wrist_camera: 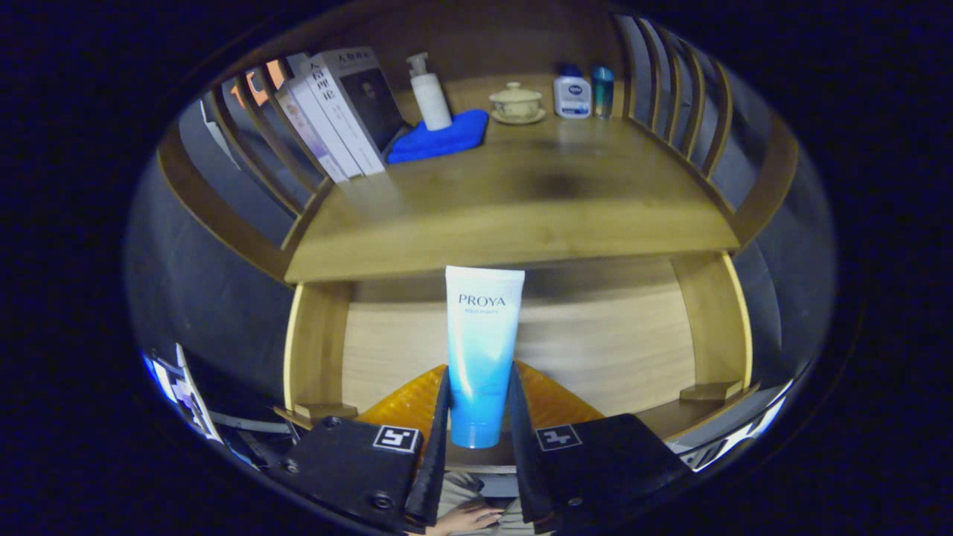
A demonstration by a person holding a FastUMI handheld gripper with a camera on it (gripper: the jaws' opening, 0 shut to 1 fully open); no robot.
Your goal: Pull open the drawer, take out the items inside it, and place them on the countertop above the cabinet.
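My gripper [479, 406] is shut on a white-to-blue cosmetic tube [480, 342], both fingers pressing its lower half while its white crimped end points away from me. The tube hangs over the pulled-open wooden drawer [610, 350], whose pale bottom shows on either side of it. An orange textured thing [555, 398] lies in the drawer just behind the fingers. Beyond the tube's far end runs the front edge of the wooden countertop [514, 216] above the cabinet.
At the back of the countertop stand leaning books [335, 112], a white pump bottle [429, 93] on a blue cloth [439, 138], a lidded cup on a saucer [516, 103], and two small bottles [584, 93]. Wooden slat rails [670, 89] flank both sides. A hand [465, 519] shows below the fingers.
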